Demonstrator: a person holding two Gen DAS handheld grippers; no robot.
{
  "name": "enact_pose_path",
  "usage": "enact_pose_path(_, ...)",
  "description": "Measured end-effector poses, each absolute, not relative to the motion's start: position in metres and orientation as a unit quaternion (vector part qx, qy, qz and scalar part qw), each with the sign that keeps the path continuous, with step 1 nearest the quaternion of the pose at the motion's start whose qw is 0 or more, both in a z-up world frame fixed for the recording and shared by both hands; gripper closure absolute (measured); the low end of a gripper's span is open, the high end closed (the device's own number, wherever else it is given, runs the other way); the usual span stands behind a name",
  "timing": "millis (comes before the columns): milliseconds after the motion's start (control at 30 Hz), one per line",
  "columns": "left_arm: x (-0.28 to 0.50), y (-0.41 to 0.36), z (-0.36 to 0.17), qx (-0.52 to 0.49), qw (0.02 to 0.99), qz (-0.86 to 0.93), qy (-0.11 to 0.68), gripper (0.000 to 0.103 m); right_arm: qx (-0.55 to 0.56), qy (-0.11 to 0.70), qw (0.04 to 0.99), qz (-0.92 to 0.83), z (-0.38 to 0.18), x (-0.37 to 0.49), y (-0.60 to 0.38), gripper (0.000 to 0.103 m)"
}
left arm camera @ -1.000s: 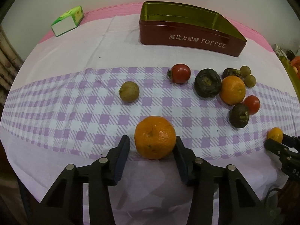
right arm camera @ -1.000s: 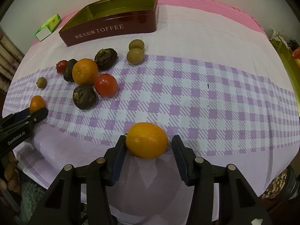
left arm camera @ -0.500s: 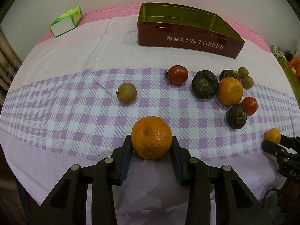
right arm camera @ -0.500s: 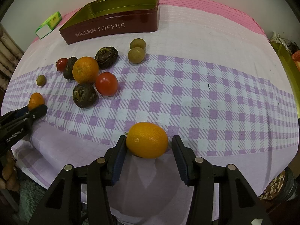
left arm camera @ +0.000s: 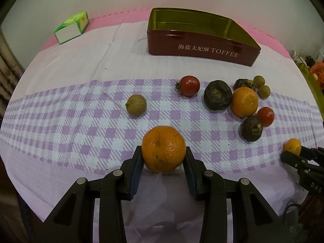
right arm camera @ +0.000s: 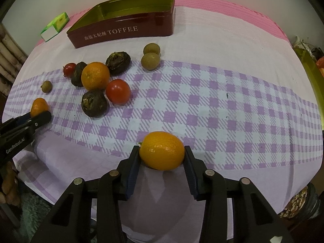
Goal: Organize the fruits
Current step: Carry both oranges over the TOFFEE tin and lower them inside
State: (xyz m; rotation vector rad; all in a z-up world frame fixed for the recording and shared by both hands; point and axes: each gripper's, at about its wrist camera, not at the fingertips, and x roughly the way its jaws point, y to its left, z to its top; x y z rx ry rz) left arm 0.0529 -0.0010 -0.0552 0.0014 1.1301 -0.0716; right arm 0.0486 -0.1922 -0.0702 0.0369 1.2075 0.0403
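Note:
My left gripper [left arm camera: 163,158] is shut on a round orange tangerine [left arm camera: 163,148] at the near edge of the checked cloth. My right gripper [right arm camera: 162,158] is shut on an oval orange kumquat [right arm camera: 162,150], also near the front edge. A red open tin marked TOFFEE [left arm camera: 202,46] stands at the back; it also shows in the right wrist view [right arm camera: 121,32]. Loose fruit lies between: a second tangerine [left arm camera: 245,101], two red tomatoes [left arm camera: 189,85], dark wrinkled fruits [left arm camera: 217,97], and small brown-green longans [left arm camera: 136,105].
A green and white carton [left arm camera: 71,27] lies at the back left. A yellow-green tray edge [right arm camera: 309,73] stands off the table's right side. The cloth-covered table [right arm camera: 222,101] has bare checked cloth on its right half.
Both grippers have closed: the left onto the tangerine, the right onto the kumquat. Both have shifted slightly; the loose fruits lie as before.

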Motion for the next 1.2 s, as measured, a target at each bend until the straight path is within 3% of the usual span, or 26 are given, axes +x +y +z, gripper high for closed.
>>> enact_pose_path(567, 0.073, -0.001, -0.021, 0.009, 0.855, -0.029, 0.518, 0.063, 0.018, 0.541, 0.84, 0.026, -0.051, 0.073, -0.195, 0.064)
enact_pose_path(1200, 0.165, 0.009, 0.022, 0.0, 0.878, -0.037, 0.478, 0.063, 0.001, 0.492, 0.87, 0.04, -0.008, 0.186, -0.205, 0.064)
